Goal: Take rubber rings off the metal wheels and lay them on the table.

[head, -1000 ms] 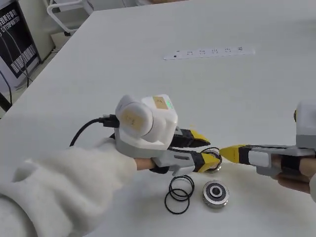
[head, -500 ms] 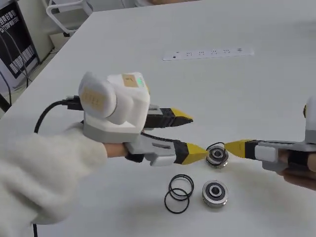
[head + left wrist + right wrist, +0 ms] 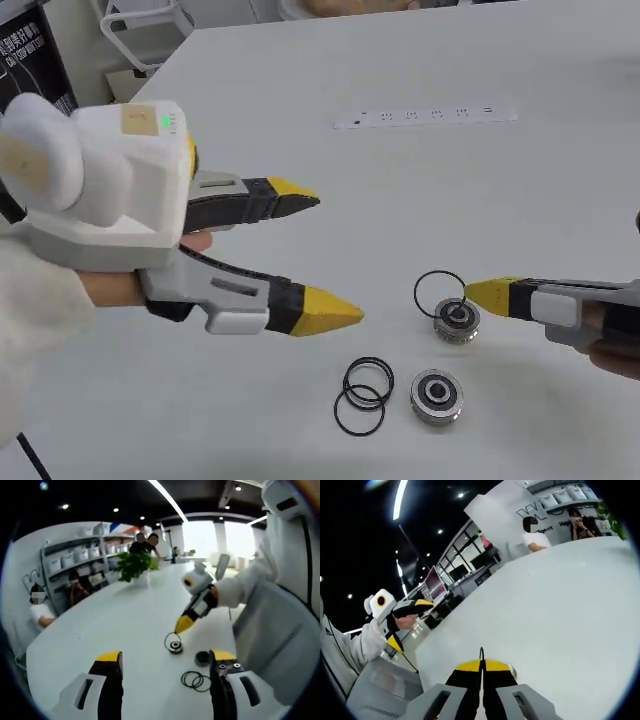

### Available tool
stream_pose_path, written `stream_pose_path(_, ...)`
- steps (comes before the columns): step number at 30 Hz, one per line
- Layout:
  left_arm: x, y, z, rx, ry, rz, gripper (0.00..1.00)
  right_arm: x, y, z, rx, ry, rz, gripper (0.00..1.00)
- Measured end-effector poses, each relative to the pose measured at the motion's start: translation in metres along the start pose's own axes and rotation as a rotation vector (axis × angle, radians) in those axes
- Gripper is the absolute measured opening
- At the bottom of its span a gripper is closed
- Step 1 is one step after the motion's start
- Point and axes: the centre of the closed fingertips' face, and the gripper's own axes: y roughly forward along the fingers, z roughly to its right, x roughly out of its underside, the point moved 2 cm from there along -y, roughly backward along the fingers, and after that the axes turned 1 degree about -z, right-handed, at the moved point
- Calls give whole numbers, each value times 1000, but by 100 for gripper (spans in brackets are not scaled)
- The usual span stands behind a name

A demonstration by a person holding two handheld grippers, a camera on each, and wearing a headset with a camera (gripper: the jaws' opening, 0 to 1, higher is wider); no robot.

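Note:
A metal wheel (image 3: 457, 318) lies on the white table (image 3: 400, 200), with a thin black rubber ring (image 3: 428, 279) looped up from its far edge. My right gripper (image 3: 472, 293) is shut with its yellow tips at that ring. The right gripper view shows its jaws (image 3: 481, 664) closed on a black sliver of the ring (image 3: 481, 653). My left gripper (image 3: 328, 258) hangs wide open above the table, well left of the wheel, holding nothing. A second wheel (image 3: 437, 392) lies nearer me, beside two loose rings (image 3: 364, 393). The left gripper view shows the same wheel (image 3: 175, 647), second wheel (image 3: 202, 658) and loose rings (image 3: 196, 680).
A white power strip (image 3: 425, 116) lies at the far side of the table. A plant (image 3: 134, 565) stands at the table's far end and people stand by shelves beyond. A dark banner (image 3: 30, 60) and a chair stand off the table's left edge.
My left gripper has let go of the wheel, opened and pulled back to the left and upward. The ring now stands out from the wheel at the right gripper's tips.

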Motion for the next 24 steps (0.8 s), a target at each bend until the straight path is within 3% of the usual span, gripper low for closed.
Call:
stream_pose_path(5,9,-23,-2,-44,-8,-21,78,-6,-2,-4,-5,-16,6,0)
stream_pose_path(12,23,-52,5,-79,-43,-37,84,-13,0,-16,-34,-28,11,0)
stream_pose_path(17,35,-68,9,-110,-77,-56,93,-13,5,-29,-65,-36,-3,0)
stream_pose_path(21,41,-77,12,-129,-119,-28,97,-11,9,-39,-95,-46,-25,0)
stream_pose_path(24,49,-80,15,-135,-141,-39,100,-8,12,-44,-110,-53,-40,0)
